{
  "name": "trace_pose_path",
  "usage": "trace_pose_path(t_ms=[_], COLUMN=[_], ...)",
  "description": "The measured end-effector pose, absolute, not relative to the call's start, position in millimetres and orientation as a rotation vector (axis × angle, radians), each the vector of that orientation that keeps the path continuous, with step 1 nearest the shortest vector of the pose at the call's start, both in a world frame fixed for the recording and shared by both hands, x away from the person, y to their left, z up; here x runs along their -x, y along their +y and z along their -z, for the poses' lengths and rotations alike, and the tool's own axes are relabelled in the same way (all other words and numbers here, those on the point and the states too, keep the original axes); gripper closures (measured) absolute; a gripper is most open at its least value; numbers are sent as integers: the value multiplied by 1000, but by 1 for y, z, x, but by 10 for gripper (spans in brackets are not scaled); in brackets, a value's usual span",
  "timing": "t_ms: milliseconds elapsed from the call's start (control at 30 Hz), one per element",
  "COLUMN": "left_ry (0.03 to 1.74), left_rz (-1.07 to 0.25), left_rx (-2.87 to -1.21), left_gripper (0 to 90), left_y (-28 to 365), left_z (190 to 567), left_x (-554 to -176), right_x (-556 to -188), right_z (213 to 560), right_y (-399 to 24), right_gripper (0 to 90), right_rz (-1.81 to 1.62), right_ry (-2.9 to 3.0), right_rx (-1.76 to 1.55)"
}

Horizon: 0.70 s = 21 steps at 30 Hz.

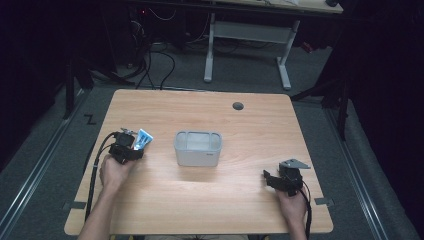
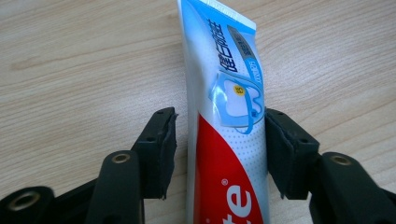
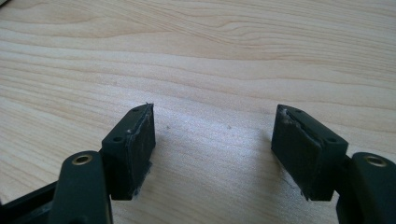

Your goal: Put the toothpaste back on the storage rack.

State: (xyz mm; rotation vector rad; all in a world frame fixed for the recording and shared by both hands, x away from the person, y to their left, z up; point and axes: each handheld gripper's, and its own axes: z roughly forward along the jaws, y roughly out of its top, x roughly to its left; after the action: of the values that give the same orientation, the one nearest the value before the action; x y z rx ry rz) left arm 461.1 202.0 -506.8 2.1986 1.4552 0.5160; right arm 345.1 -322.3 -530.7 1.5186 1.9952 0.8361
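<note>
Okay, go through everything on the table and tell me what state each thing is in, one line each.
Toothpaste tube: lying flat on the table, between the left claw's jaws, one pad touching, a gap at the other.
Left claw: open, not yet clamped.
Right claw: open, nothing between its jaws.
Grey bin: upright, contents unclear.

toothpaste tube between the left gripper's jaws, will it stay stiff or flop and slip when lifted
The glossy red, white and blue plastic toothpaste tube looks soft, so it will probably dent under the pads. Its flat crimped end may sag slightly. The shiny skin could slip. Lying flat, it seems unlikely to roll.
</note>
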Motion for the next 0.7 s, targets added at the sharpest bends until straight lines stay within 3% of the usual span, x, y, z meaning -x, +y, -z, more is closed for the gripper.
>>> trace_pose_path(t_ms=[700], left_ry=[1478], left_rz=[-465], left_rx=[-2178], left_gripper=[652], left_y=[206], left_z=[508], left_x=[-463], right_x=[-345], right_z=[531], right_y=[-322], right_gripper=[306], right_rz=[-838], right_ry=[2001], right_rx=[-1513])
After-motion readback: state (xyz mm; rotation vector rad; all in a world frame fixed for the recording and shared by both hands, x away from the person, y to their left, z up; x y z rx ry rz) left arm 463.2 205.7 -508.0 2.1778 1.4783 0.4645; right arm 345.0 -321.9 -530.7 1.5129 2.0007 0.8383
